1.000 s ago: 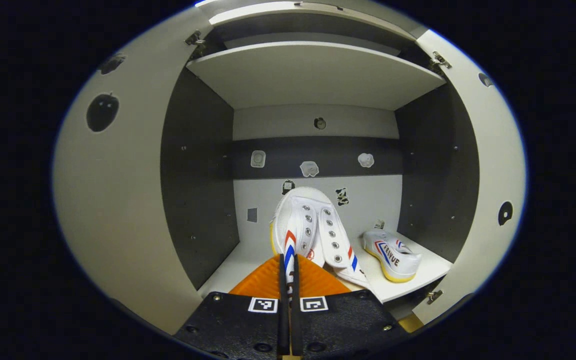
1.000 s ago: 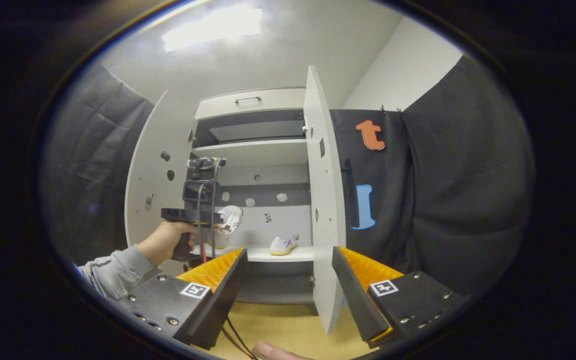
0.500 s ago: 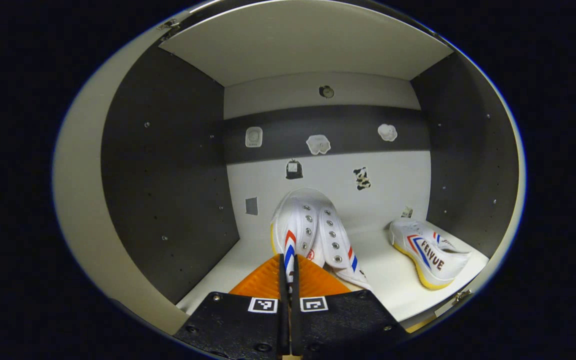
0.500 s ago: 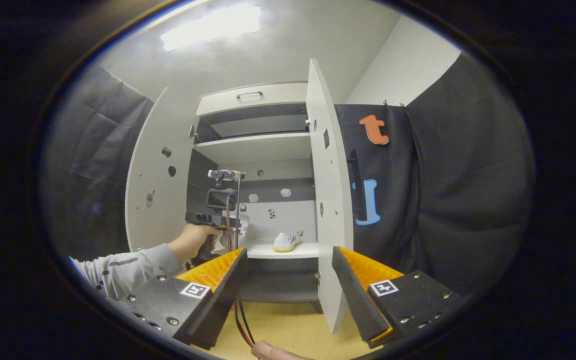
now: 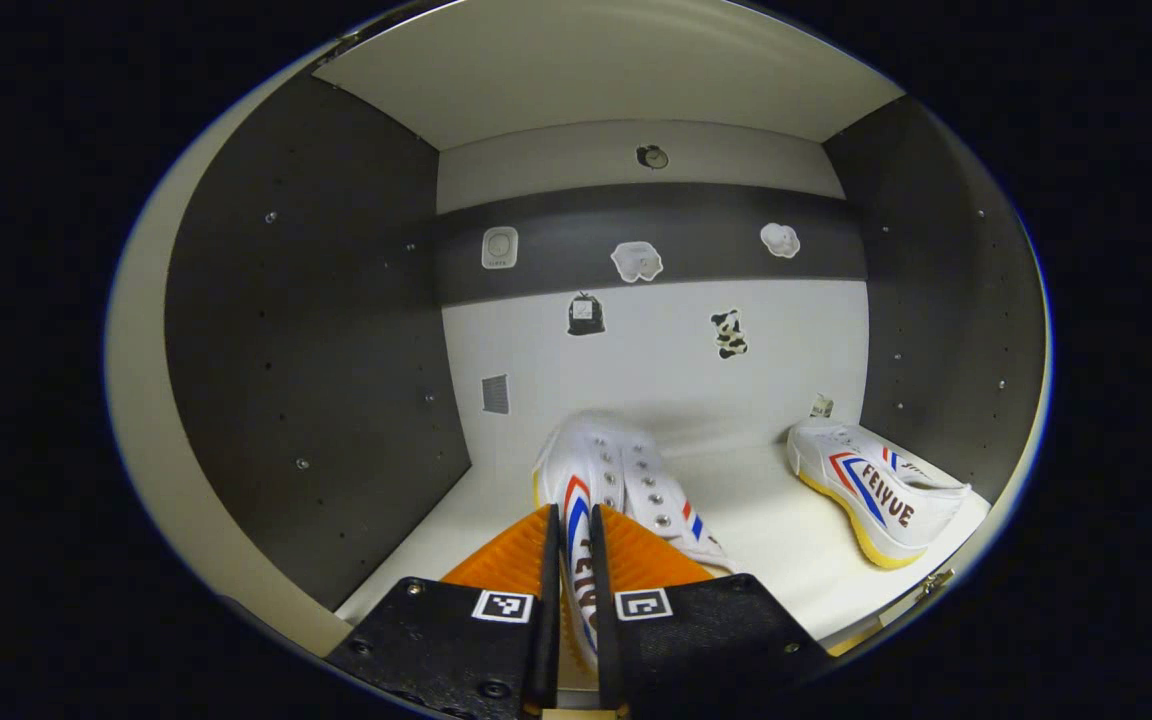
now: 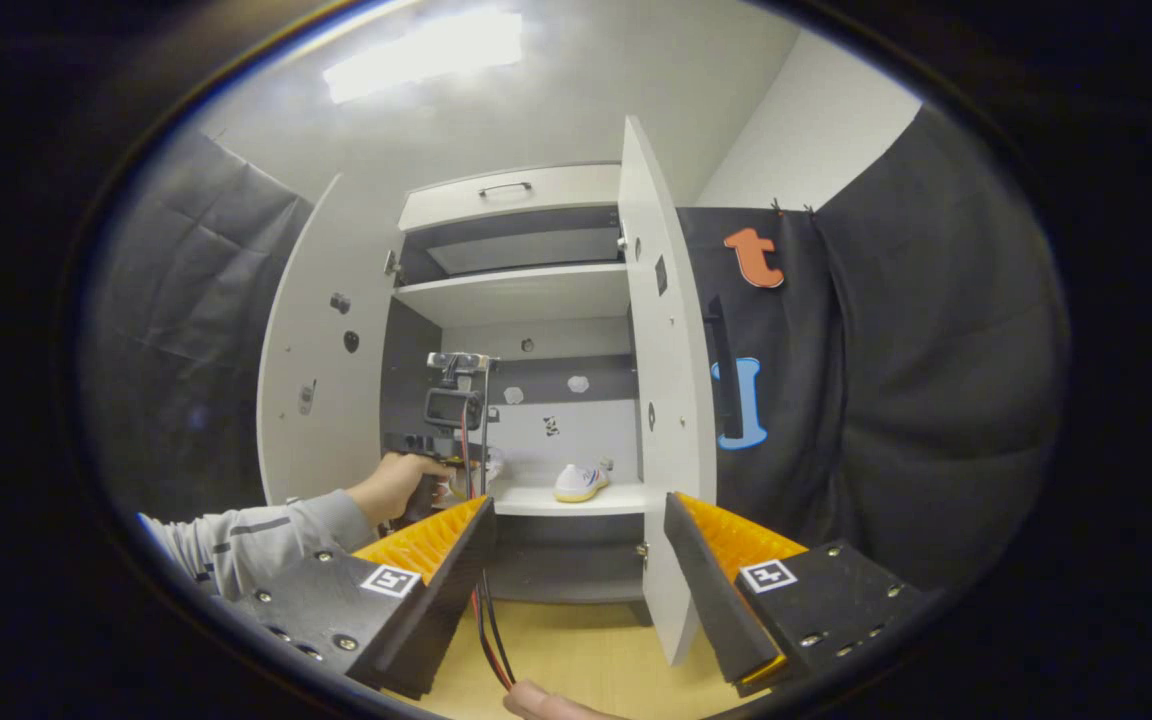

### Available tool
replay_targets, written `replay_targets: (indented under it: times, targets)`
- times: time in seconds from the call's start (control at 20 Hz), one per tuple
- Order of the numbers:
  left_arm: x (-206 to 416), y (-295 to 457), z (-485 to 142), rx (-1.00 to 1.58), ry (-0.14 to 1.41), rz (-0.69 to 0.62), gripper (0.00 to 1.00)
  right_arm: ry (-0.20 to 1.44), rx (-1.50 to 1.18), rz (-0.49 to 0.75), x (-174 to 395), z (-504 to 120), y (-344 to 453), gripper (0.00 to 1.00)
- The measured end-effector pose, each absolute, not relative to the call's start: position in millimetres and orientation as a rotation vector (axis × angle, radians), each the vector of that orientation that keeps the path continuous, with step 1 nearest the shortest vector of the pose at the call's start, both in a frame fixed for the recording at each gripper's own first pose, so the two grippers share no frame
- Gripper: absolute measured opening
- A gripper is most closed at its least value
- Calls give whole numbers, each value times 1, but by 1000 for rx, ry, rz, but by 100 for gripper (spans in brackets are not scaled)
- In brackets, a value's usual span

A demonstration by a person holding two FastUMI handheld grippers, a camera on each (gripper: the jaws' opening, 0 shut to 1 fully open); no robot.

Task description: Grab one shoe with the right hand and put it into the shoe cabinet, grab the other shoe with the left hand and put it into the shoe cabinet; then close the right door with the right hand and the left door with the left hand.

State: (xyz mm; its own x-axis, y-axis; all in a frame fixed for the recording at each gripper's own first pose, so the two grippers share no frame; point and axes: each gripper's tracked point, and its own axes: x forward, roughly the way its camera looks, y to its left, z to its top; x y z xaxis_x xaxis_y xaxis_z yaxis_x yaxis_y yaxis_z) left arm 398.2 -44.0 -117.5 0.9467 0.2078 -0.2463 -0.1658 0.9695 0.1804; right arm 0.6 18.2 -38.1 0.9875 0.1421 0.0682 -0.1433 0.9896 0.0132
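Deep inside the shoe cabinet's lower compartment, my left gripper (image 5: 574, 512) is shut on the side wall of a white shoe (image 5: 616, 470) with red and blue stripes. The shoe hangs low over the white shelf (image 5: 786, 545), toe toward the back wall. The other white shoe (image 5: 876, 490) lies on the shelf at the right, close to the dark side wall. In the right gripper view my right gripper (image 6: 576, 505) stands open and holds nothing, back from the cabinet. The left gripper (image 6: 451, 430) and the hand (image 6: 396, 482) holding it reach into the compartment, with the second shoe (image 6: 581, 482) to their right.
Both cabinet doors are swung open: the left door (image 6: 321, 380) and the right door (image 6: 666, 400), whose edge is just beyond my right finger. An upper shelf (image 6: 516, 295) and a drawer (image 6: 506, 195) sit above. Cables (image 6: 486, 630) hang over the wooden floor (image 6: 576, 650).
The left gripper went deeper into the compartment and lowered the shoe toward the shelf. Its jaws stand slightly wider around the shoe's side. The right gripper barely moved.
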Motion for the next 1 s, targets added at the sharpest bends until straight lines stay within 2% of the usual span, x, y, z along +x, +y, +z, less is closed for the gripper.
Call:
replay_targets:
  times: [0.05, 0.1, 0.15, 0.25, 0.3, 0.5, 0.55, 0.65, 1.0]
  targets:
    - [399, -35, -108, 166, 233, 214, 12, -71, 16, 141, -1, -37, 18, 98]
    - [392, -38, -103, 172, 233, 201, 12, -74, 12, 139, -2, -35, 18, 100]
    - [386, -38, -103, 185, 250, 200, 24, -78, 8, 136, -3, -32, 18, 100]
    - [376, -40, -104, 164, 274, 196, 58, -87, 10, 130, -4, -27, 19, 100]
    - [370, -39, -104, 149, 282, 200, 59, -90, 9, 130, -6, -24, 21, 98]
    - [340, -42, -92, 115, 275, 192, 84, -109, -10, 121, -16, -14, 25, 100]
    - [331, -45, -90, 118, 275, 181, 94, -115, -16, 117, -18, -10, 25, 100]
    - [310, -53, -79, 103, 263, 148, 98, -118, -9, 129, -25, -4, 31, 100]
    - [218, -53, -38, 56, 203, 104, 98, -149, -52, 127, -38, 27, 37, 100]
